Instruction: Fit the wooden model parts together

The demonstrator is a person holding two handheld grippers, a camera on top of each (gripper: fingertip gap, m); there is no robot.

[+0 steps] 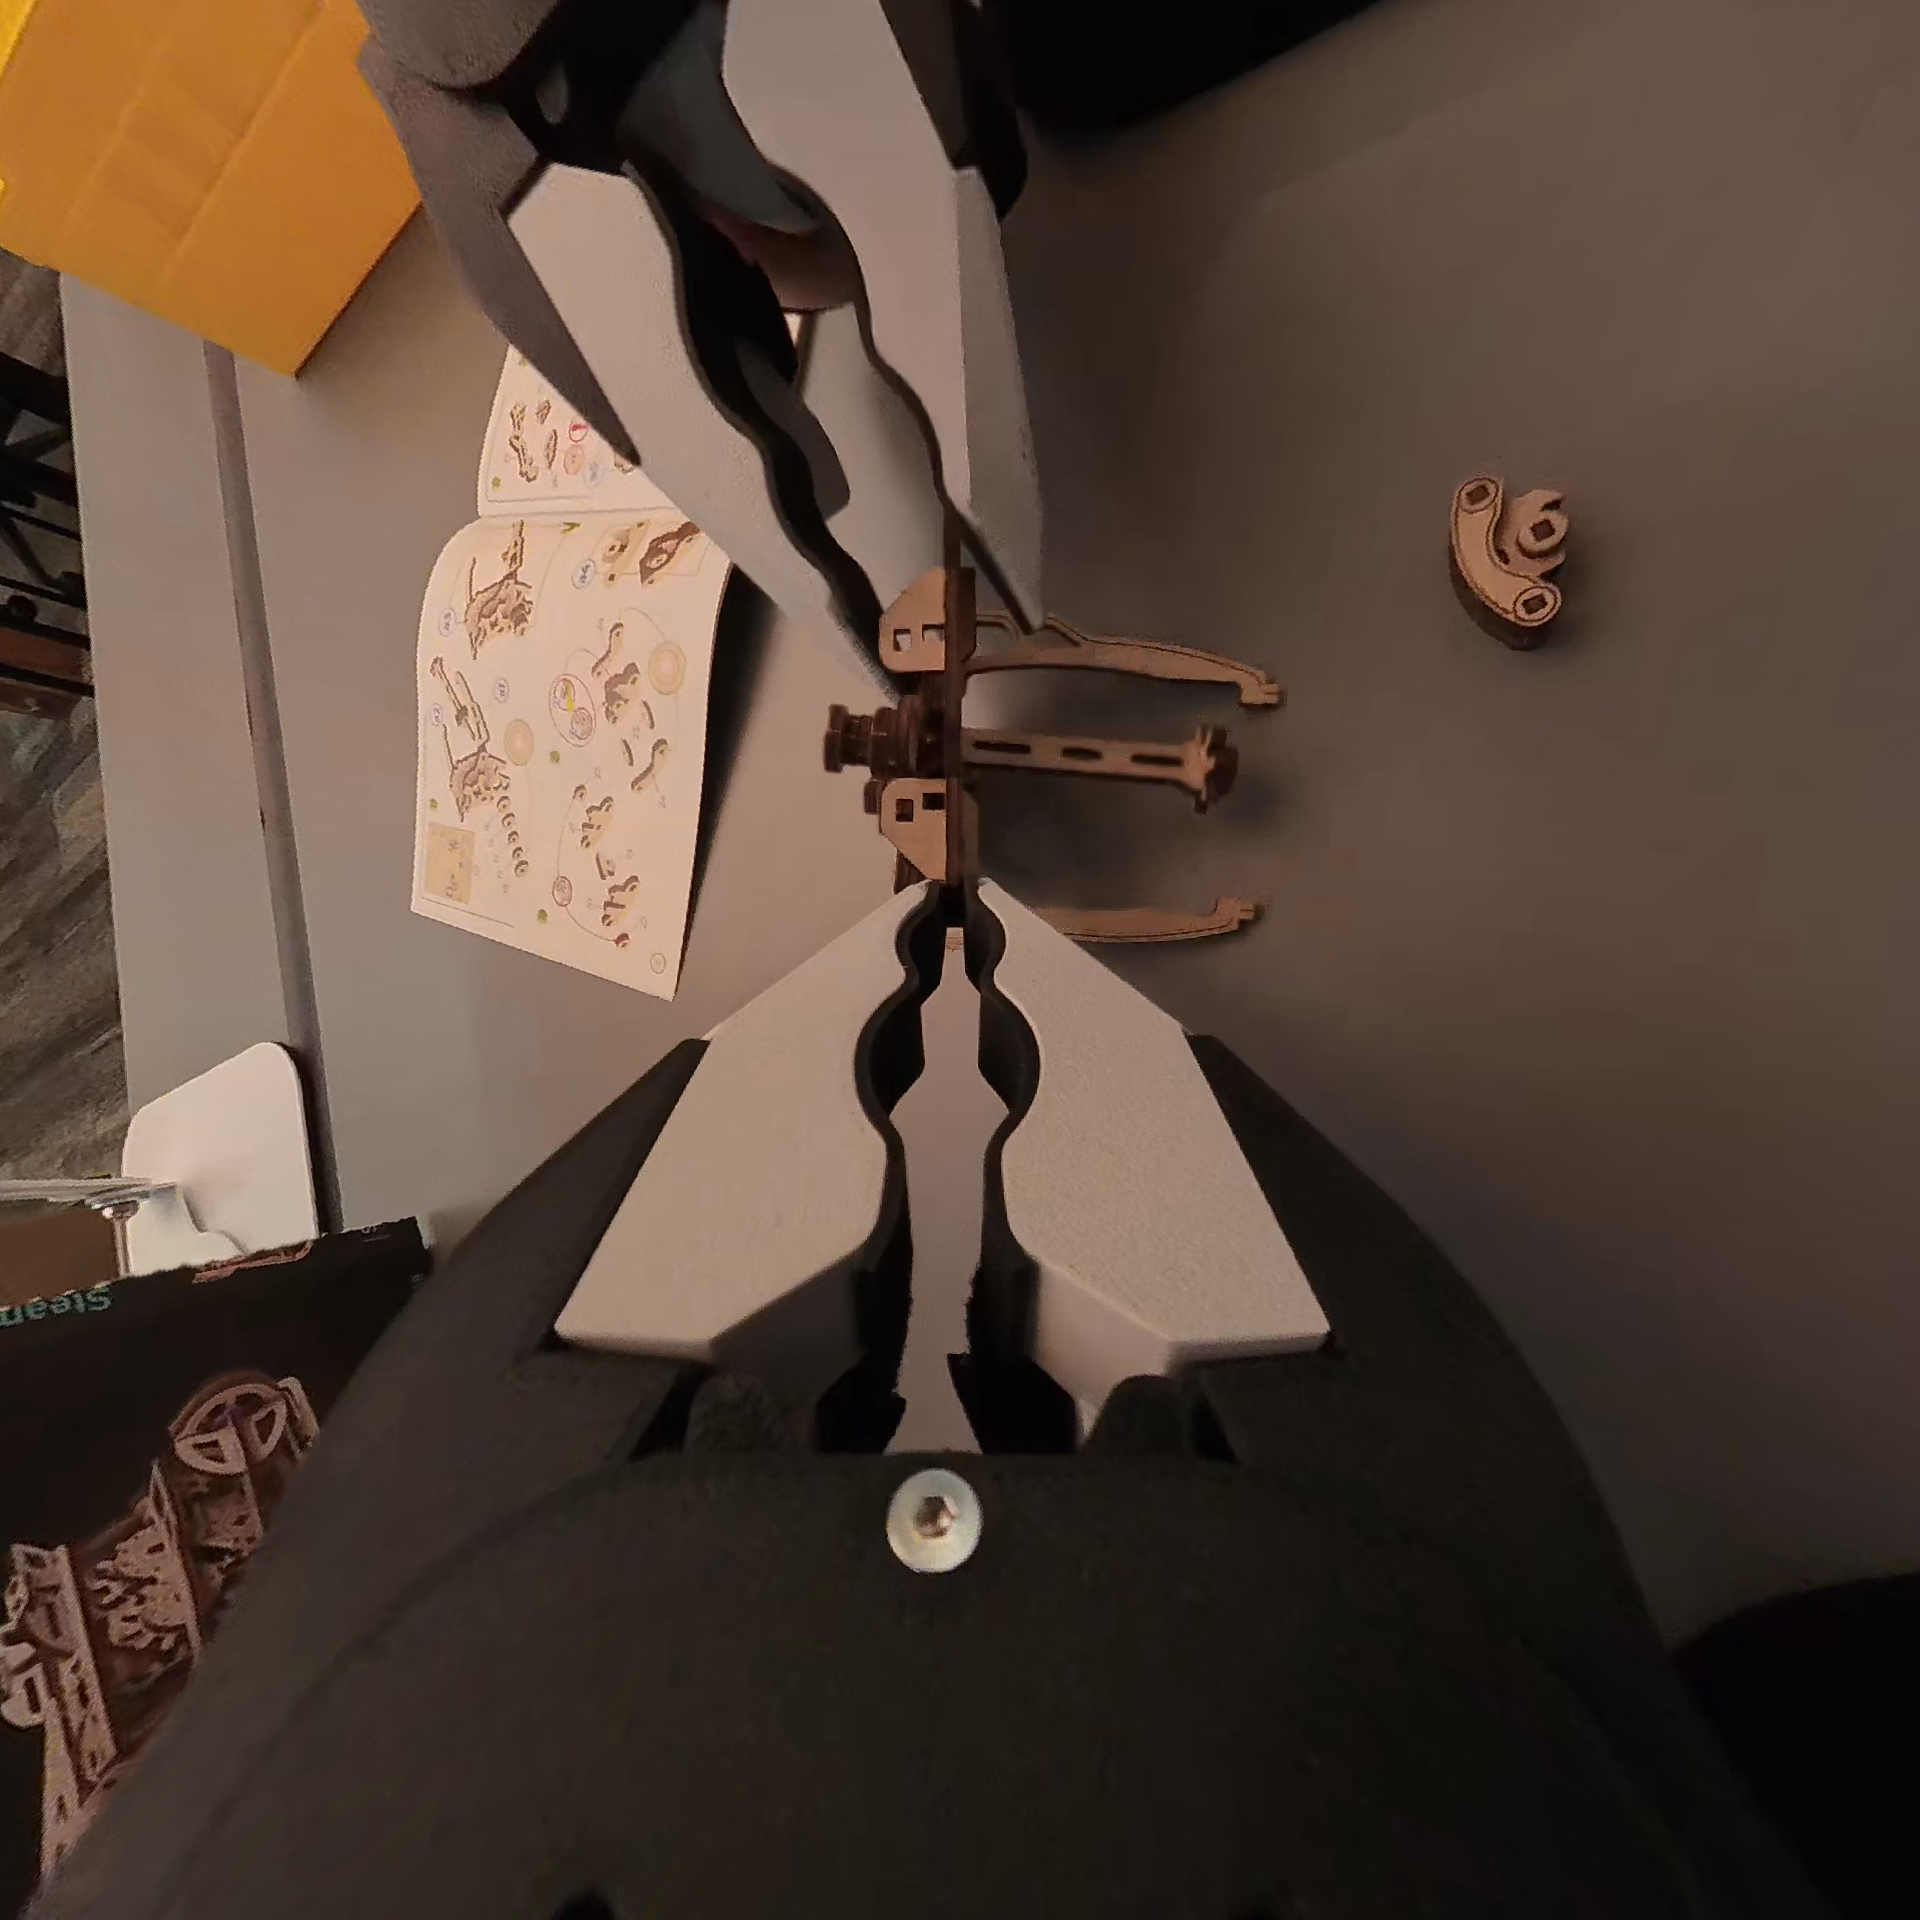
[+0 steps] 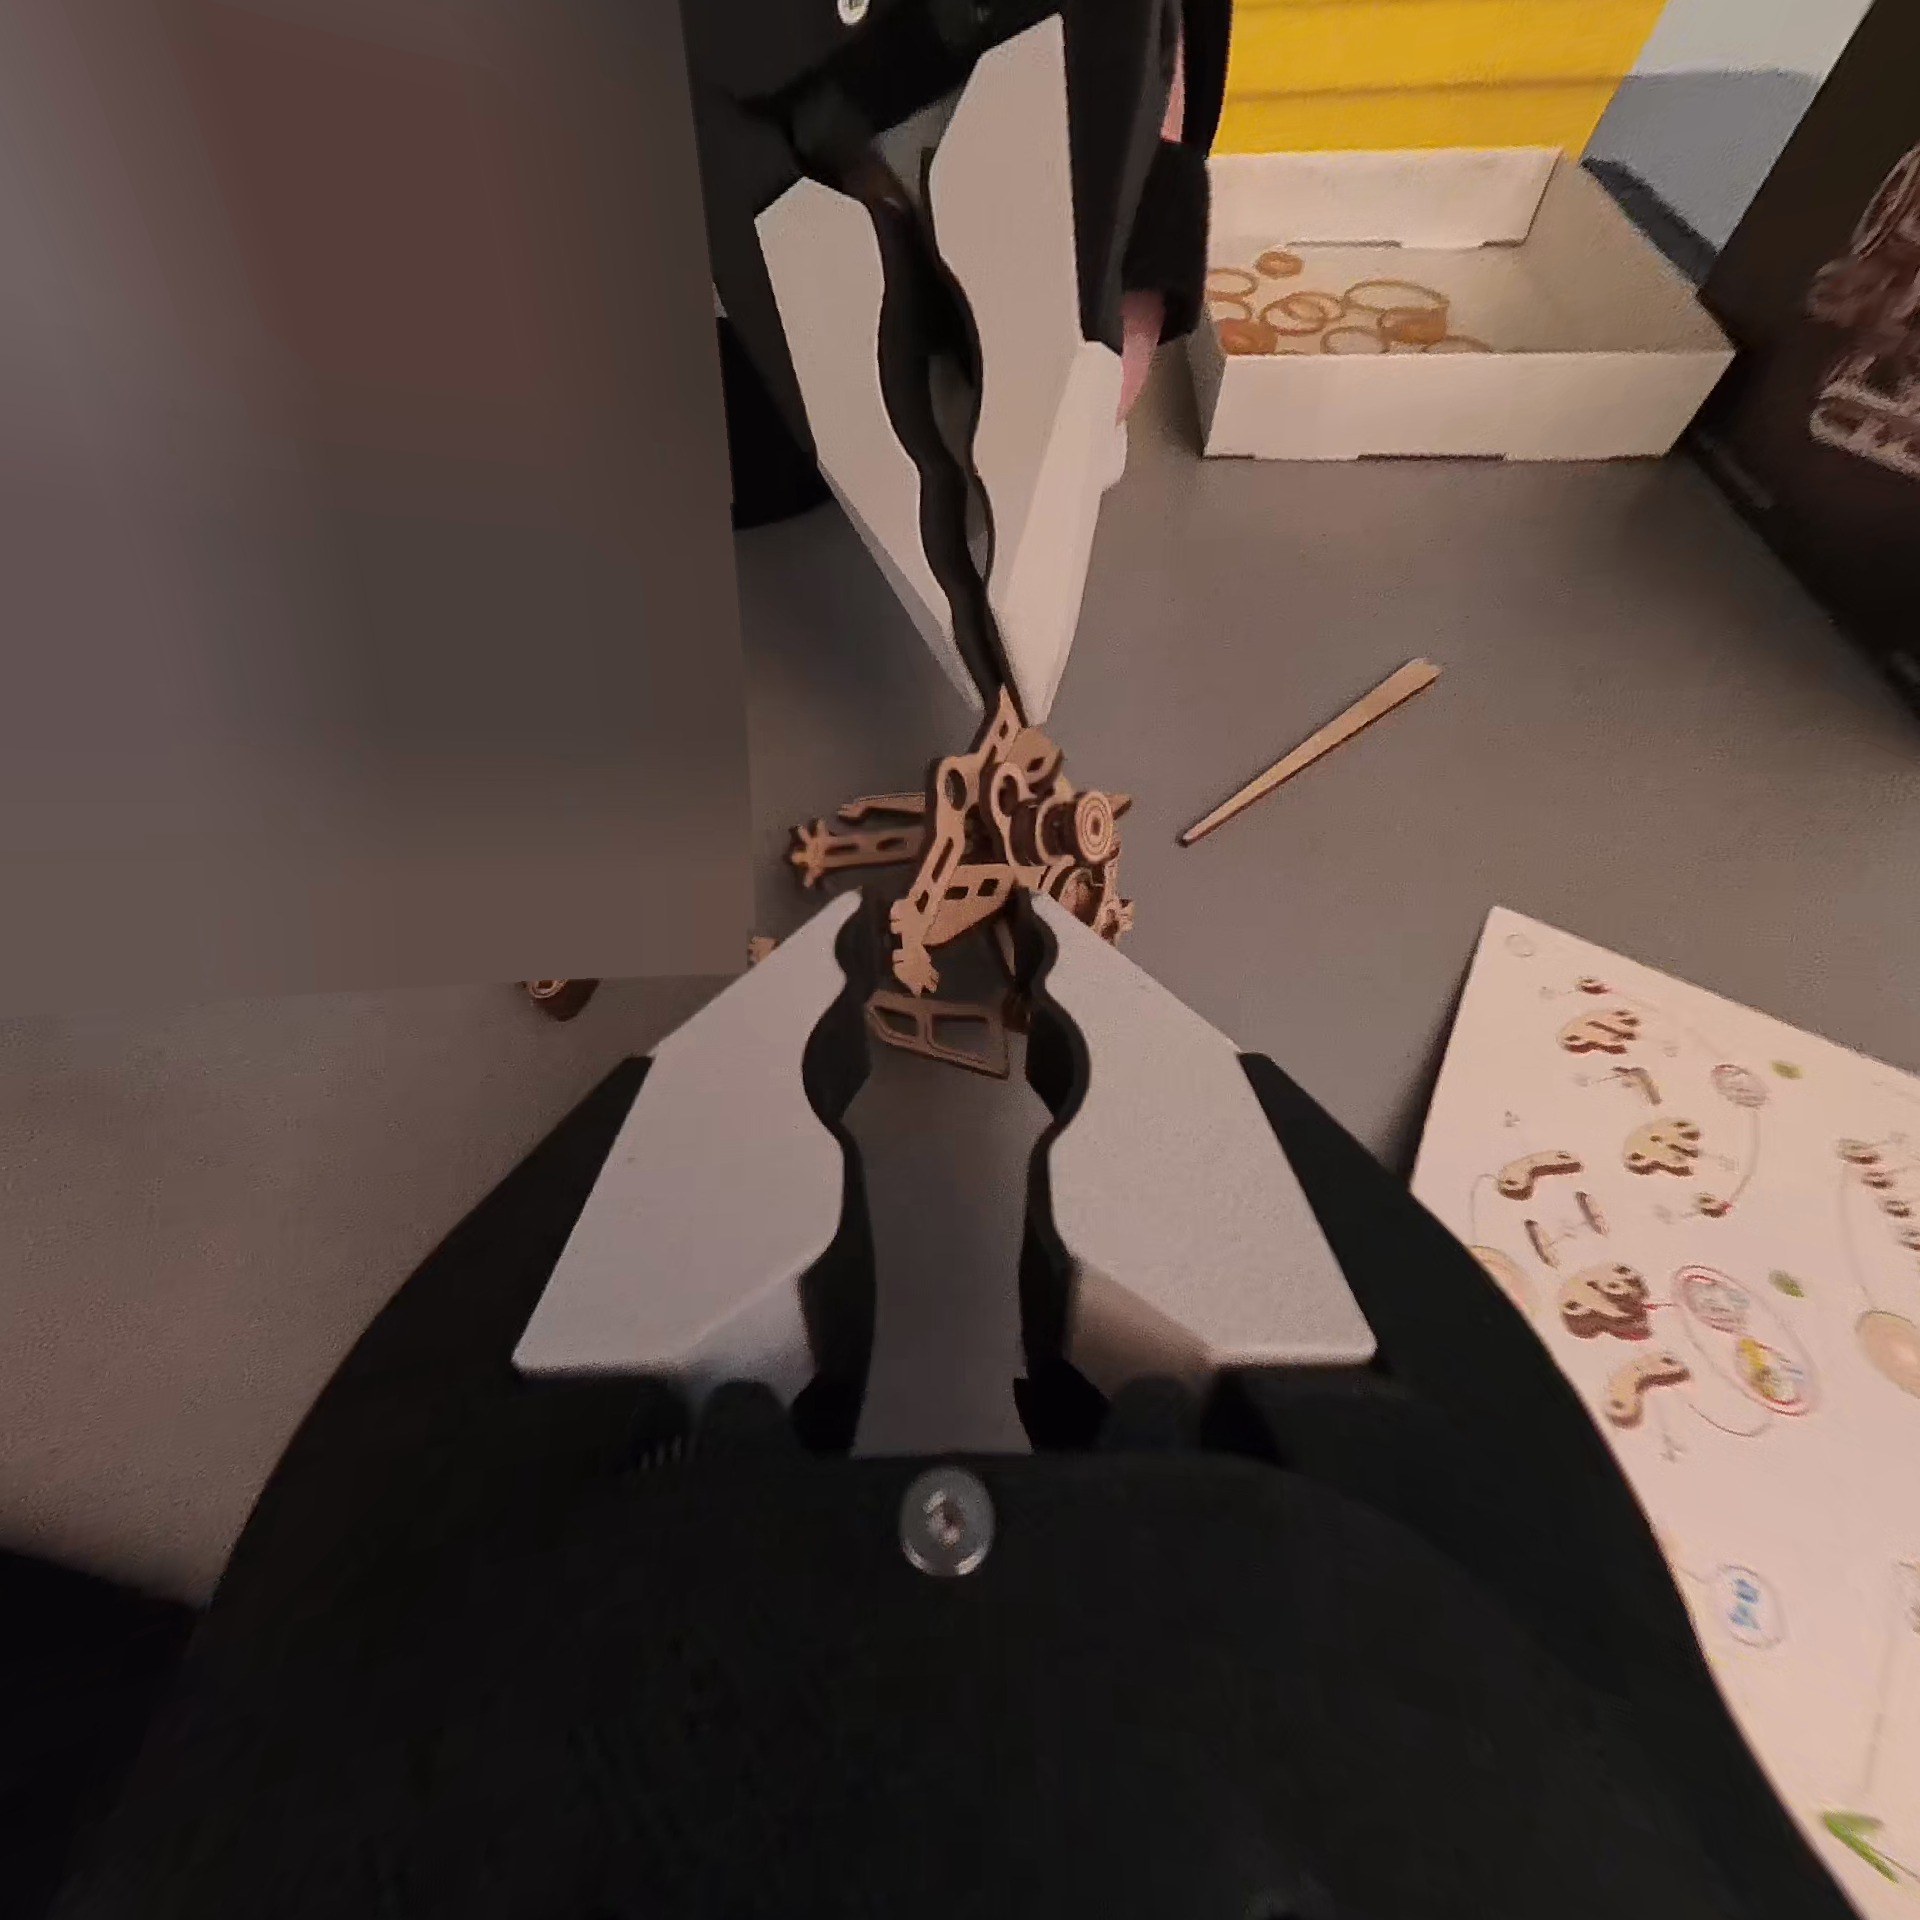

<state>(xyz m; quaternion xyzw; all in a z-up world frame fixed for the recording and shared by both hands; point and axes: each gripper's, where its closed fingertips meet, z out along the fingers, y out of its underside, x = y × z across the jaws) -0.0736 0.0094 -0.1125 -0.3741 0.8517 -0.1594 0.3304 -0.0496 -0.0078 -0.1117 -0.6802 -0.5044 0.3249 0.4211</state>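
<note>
Your left claw [image 1: 948,904] sits at the centre of the left wrist view, its tips pinched tight on the lower edge of a thin upright plate of the wooden model [image 1: 935,727]. The model hangs just above the grey worktop [image 1: 1558,1039], mid-frame, with three slim arms reaching out to the right.

Your right claw [image 1: 935,623] comes in from the upper left of that view and meets the plate's top edge. In the right wrist view, the right claw [image 2: 951,925] has a clear gap between its tips, with the model [image 2: 997,852] standing between and just past them. Motion blur makes contact hard to judge, so whether it grips anything cannot be told.

A loose curved piece [image 1: 1507,561] lies well apart at the upper right of the left view. A wooden stick [image 2: 1309,753] lies right of centre in the right view. An instruction sheet [image 1: 566,748] is spread at the left.

The model looks light, stiff and brittle. Its thin laser-cut arms would likely snap under side load. Hold it by the flat plate or the stacked hub, never the arms, and squeeze gently, since a thin edge can slip out.
</note>
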